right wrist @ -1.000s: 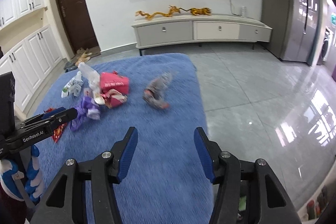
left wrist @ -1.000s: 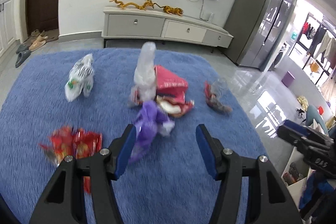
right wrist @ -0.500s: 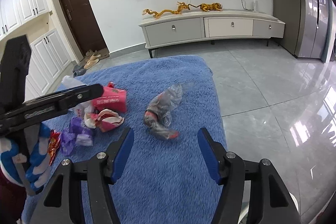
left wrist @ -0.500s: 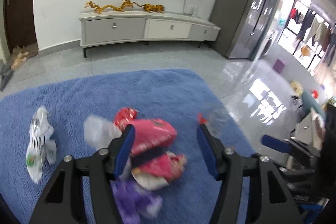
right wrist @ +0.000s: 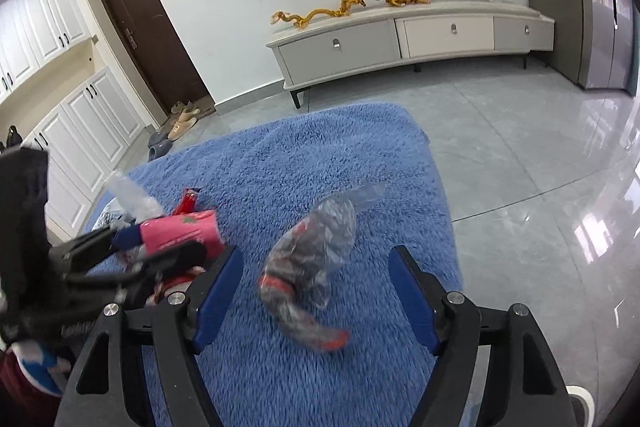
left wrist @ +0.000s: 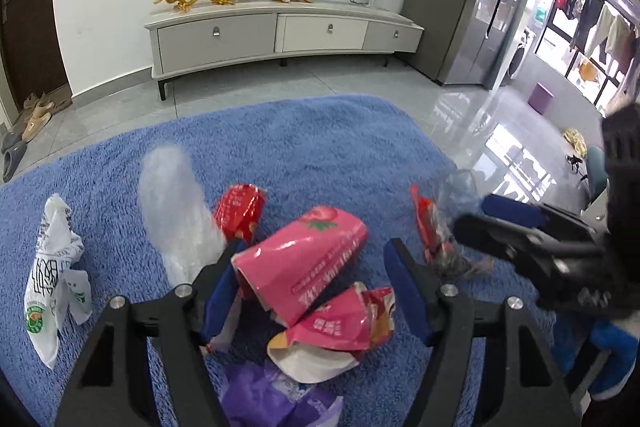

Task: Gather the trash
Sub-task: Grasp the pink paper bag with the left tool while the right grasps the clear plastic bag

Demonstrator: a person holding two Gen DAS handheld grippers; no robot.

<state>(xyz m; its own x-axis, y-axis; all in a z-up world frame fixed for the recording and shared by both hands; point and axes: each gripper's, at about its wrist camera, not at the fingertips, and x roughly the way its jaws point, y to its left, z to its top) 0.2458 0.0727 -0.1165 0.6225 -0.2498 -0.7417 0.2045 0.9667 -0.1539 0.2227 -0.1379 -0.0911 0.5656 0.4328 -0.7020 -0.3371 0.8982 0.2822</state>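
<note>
Covering most of the grey tiled floor (right wrist: 520, 147) in both wrist views, a shaggy blue rug (left wrist: 320, 147) carries all the scattered trash, with a long white media cabinet (left wrist: 280, 35) against the far wall beyond it. Next in size, the left gripper (left wrist: 310, 279) points down at the rug with its jaws opening; a pink snack packet (left wrist: 304, 259) lies on the rug between the blue pads, which do not press on it. The right gripper (right wrist: 316, 287) likewise has its jaws opening around a crumpled clear plastic bag (right wrist: 316, 259) with red and dark scraps inside, lying on the rug near its right edge, the pads apart from it on both sides. A cloudy clear wrapper (left wrist: 176, 203) stands up just left of the pink packet, and a white printed plastic bag (left wrist: 56, 275) lies well apart at the rug's left side. Smaller pieces cluster round the pink packet: a torn pink-and-white wrapper (left wrist: 332, 339) touching its near end, a purple wrapper (left wrist: 276, 399) at the bottom edge, and a small red wrapper (left wrist: 240, 207) just behind it.
</note>
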